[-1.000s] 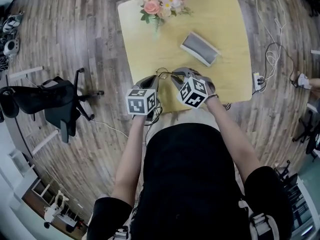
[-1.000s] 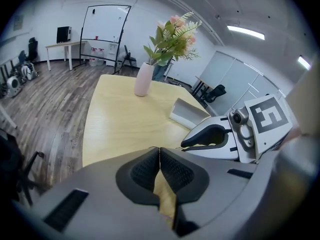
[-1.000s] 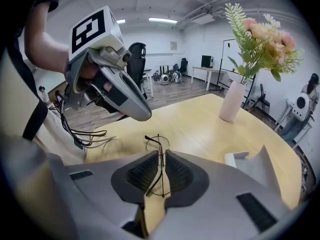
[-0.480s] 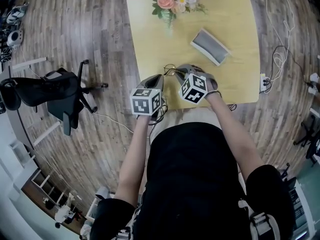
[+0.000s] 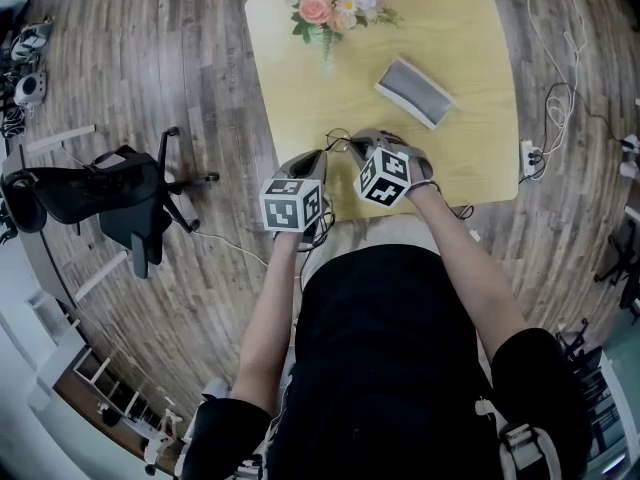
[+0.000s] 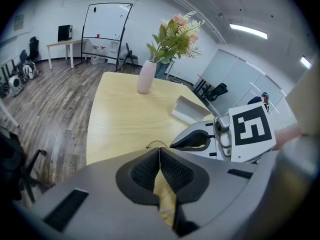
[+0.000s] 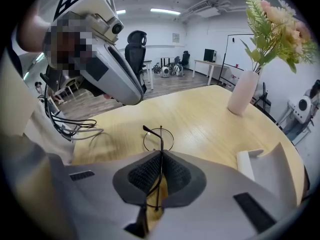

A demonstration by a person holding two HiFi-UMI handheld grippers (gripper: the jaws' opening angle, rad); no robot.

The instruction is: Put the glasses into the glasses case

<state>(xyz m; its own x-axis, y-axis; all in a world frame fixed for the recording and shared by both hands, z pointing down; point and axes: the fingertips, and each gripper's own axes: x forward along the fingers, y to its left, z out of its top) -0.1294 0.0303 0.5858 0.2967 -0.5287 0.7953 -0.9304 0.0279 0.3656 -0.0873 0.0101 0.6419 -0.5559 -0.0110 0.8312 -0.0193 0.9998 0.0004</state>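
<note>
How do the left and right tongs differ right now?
The right tongs, having just closed, pinch the glasses by a temple arm; the left tongs are shut, with only a wire arc showing beyond their tips. The right tongs sit nearer the glasses case than the left tongs. Both angle down over the table near its edge.

- Bright, even indoor light comes from white ceiling strips (image 6: 248,30), which glare slightly.
- Shadows on the table (image 5: 440,28) are soft and faint.
- Strong fisheye bends the floor (image 5: 150,68) planks in the head view, and both gripper views darken to black at the corners.
- The thin glasses (image 7: 159,139) stay sharp, while the grey bodies nearest each lens look soft.
</note>
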